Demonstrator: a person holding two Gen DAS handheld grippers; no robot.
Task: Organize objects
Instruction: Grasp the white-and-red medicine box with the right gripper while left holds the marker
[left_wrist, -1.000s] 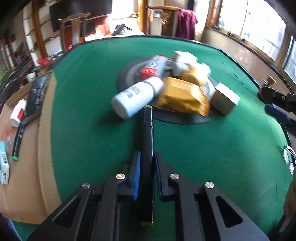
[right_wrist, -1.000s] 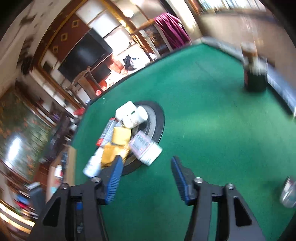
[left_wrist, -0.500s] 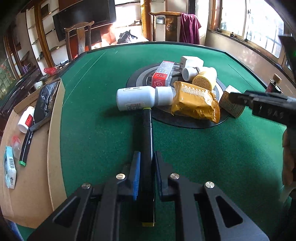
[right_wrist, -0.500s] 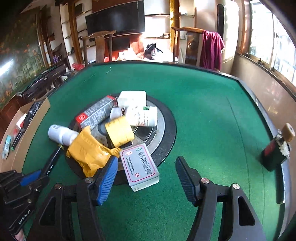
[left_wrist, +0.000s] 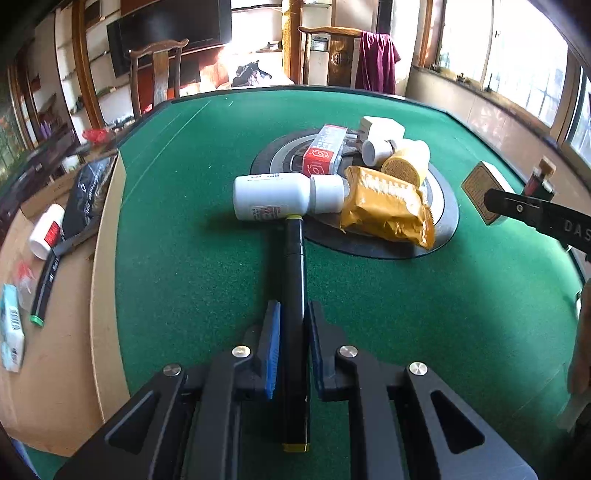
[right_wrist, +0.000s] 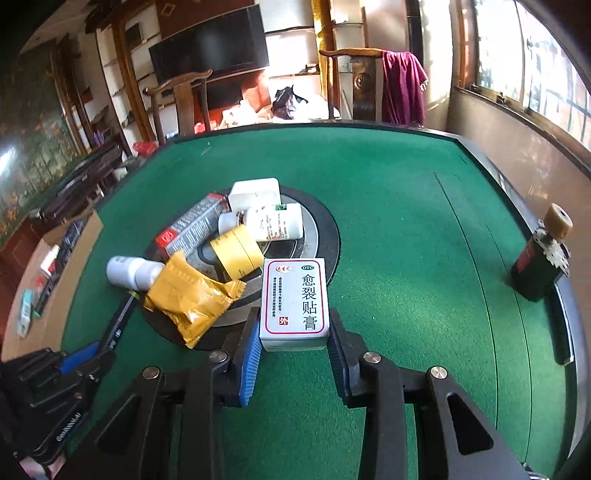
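My left gripper is shut on a black marker whose tip points at a lying white bottle. A pile sits on the round black disc: yellow packet, red-grey box, tape roll, small white bottles. My right gripper is open, its blue pads on either side of a white medicine box with Chinese print that leans on the disc's edge. I cannot tell if the pads touch it.
A cardboard tray at the table's left edge holds a white bottle, a black pouch, a green-tipped pen and a blue packet. A dark bottle with a cork stands at the right rim. Green felt lies beyond the disc.
My right gripper moved forward and down so the medicine box now sits between its open fingers. My left gripper keeps holding the marker and has shifted only slightly.
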